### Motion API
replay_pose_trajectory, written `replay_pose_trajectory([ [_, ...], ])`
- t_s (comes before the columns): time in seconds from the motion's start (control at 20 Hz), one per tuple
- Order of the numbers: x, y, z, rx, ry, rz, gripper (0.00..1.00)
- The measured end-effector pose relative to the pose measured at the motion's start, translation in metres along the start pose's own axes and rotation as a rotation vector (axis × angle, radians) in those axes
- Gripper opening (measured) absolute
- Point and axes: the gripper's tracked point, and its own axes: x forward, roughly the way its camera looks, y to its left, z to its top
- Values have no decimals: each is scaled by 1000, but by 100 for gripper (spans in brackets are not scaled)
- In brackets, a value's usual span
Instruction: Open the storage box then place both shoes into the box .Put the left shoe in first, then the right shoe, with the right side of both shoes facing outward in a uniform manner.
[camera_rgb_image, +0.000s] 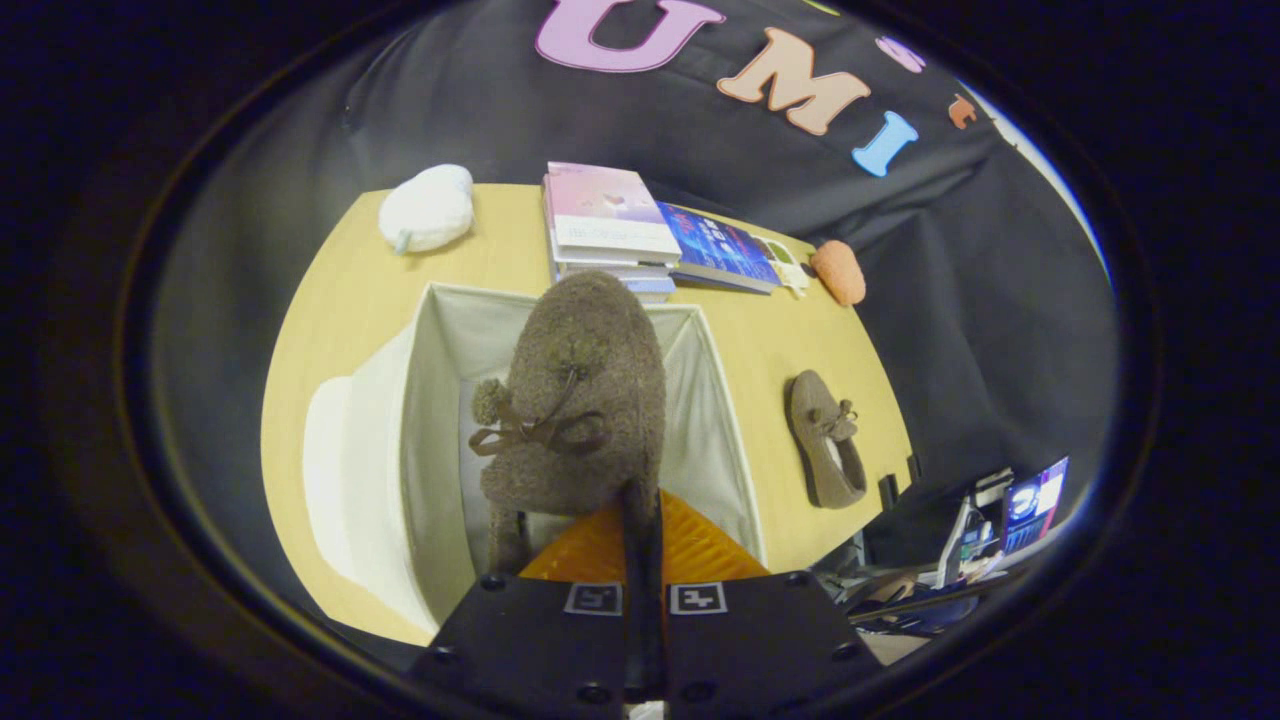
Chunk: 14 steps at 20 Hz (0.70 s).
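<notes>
The gripper (640, 515) is clamped narrow on the heel of a brown fuzzy slipper-shoe with a bow (580, 400), toe hanging at twelve o'clock over the open white fabric storage box (400, 420). Its mate (826, 440) lies on the wooden table (330, 300) at three o'clock. Judged: first shoe going in; next, lower it and release.

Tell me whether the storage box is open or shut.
Open. The storage box shows its pale lining, and its lid hangs off one side. The gripper holds a brown shoe above the opening.
</notes>
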Motion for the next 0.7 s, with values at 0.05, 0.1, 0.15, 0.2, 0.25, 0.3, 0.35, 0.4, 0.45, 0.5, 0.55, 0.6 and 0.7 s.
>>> replay_pose_trajectory([
  [0.05,3,6,-2,2,6,19,4],
  [0.1,5,11,-6,3,15,35,3],
  [0.15,7,16,-8,2,23,52,4],
  [0.2,11,23,-12,-2,35,69,4],
  [0.25,17,29,-15,-14,50,84,4],
  [0.3,25,36,-17,-24,63,100,4],
  [0.35,33,42,-16,-29,73,119,4],
  [0.4,42,48,-20,-31,93,138,4],
  [0.45,47,54,-23,-28,116,160,4],
  [0.5,53,60,-26,-28,140,183,4],
  [0.55,59,64,-29,-34,161,199,4],
  [0.6,64,67,-33,-40,181,217,4],
  [0.7,70,72,-37,-35,211,255,6],
])
